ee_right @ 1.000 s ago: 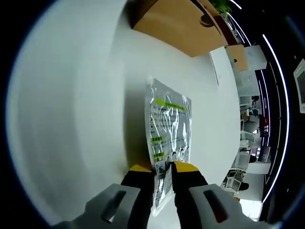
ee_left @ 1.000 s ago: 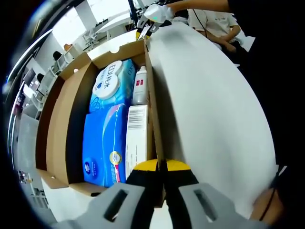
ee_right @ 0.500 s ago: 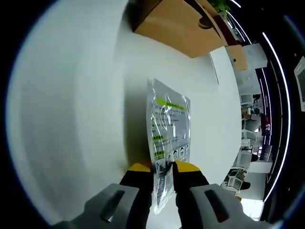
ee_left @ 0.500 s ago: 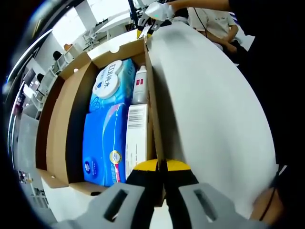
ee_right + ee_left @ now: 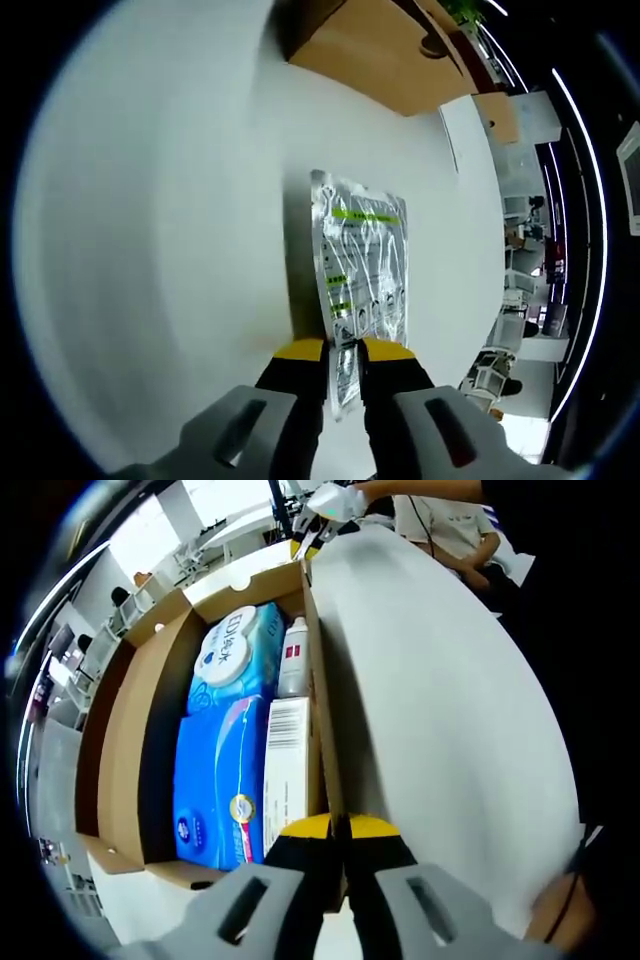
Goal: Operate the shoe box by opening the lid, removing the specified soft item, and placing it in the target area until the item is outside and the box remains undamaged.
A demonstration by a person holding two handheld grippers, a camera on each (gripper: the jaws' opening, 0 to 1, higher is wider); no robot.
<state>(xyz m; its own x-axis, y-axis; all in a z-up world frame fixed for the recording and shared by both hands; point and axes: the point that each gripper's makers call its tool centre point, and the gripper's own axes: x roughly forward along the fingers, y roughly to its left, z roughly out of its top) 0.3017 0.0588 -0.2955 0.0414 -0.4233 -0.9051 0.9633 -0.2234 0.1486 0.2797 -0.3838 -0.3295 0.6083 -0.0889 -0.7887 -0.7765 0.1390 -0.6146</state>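
left gripper [image 5: 335, 830]: jaws are pinching shut on the near edge of the lid [image 5: 440, 710], the big white panel standing up along the box's right wall. Guessing it's holding the flap back so it isn't flopping over the opening.
shoe box [image 5: 120, 740]: sitting open, brown cardboard, and looking undamaged from here.
inside the box, near to far: one big blue pack [image 5: 210, 785] at the near end, one white carton [image 5: 288, 770] squeezed along the right wall next to it, then one round-label teal pack [image 5: 235, 660] and one small white bottle [image 5: 294, 658] up at the far end. Four things total.
right gripper [image 5: 342, 352]: jaws are clamping the near edge of the clear pouch [image 5: 365, 255], one of them, green printing on it.
pouch location: already out of the box, hanging low over the white table [image 5: 150, 230], well clear of the box's side [image 5: 385, 55] at the far edge. Can't tell if it's touching down yet.
next, probably: lowering it flat and letting go.
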